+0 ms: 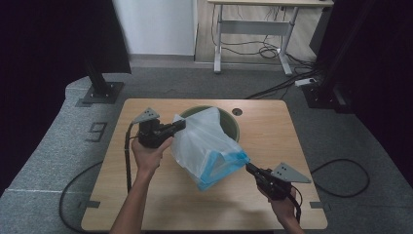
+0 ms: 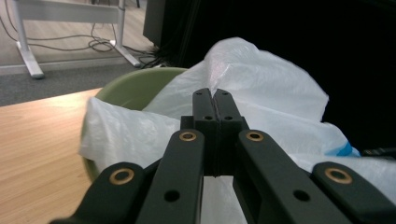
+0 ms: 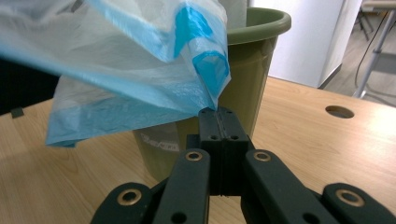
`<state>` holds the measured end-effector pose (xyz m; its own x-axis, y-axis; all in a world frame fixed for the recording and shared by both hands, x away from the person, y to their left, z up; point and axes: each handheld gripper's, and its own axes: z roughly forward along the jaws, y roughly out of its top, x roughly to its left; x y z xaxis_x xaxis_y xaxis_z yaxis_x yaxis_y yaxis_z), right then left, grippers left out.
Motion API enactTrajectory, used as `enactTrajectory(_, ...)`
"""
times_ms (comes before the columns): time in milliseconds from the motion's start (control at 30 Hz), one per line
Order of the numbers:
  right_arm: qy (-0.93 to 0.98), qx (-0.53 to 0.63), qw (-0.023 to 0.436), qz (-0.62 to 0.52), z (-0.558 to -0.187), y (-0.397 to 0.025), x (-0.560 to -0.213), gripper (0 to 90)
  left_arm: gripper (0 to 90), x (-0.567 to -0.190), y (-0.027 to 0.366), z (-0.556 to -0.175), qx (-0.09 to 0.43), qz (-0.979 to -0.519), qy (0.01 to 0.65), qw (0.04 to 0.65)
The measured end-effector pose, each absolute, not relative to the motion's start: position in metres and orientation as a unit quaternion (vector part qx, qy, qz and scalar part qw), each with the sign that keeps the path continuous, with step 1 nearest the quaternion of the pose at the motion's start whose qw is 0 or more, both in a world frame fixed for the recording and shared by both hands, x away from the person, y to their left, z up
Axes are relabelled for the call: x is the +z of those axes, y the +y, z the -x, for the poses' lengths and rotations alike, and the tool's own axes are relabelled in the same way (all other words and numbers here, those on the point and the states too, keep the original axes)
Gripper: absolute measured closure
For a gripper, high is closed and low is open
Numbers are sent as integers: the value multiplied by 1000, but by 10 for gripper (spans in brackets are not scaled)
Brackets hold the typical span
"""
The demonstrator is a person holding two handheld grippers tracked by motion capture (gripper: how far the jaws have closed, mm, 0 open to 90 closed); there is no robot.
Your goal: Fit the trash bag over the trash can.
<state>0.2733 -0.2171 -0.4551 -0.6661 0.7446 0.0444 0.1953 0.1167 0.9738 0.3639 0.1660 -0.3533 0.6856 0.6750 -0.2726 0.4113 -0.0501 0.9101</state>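
While both grippers are pinching the plastic bag [image 1: 209, 146], left gripper [image 1: 181, 125] and right gripper [image 1: 249, 168], it is lying half-draped over the green bin [image 1: 233, 122], lining unfinished.

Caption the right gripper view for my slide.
Right gripper pinches the blue-edged plastic bag beside the green bin.

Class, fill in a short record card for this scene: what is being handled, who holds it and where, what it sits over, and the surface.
Item handled: white plastic bag with blue-edged opening
Left hand-held gripper: jaws shut on the bag's white end
Right hand-held gripper: jaws shut on the bag's blue edge
Bag position: stretched between the two grippers, over the bin
Container: green bin, upright
Surface: wooden table with a round hole near its far edge
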Motion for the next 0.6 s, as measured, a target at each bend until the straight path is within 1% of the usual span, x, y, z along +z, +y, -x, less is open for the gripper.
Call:
enactTrajectory(100, 715, 569, 247, -321, -264, -214, -457, 888, 900, -355, 173, -361, 120, -712, 383, 576)
enactTrajectory(367, 726, 558, 244, -321, -257, -211, -472, 886, 900, -363, 184, -359, 117, -708, 393, 575)
enactTrajectory(400, 723, 561, 243, -322, -257, -212, -471, 860, 900, -363, 183, -358, 117, -709, 392, 575)
enactTrajectory(500, 702, 573, 262, -331, -253, -218, -463, 699, 900, -363, 182, -357, 116, -710, 388, 575)
enactTrajectory(600, 684, 586, 277, -334, -246, -226, -450, 631, 900, -363, 180, -357, 116, -711, 387, 576)
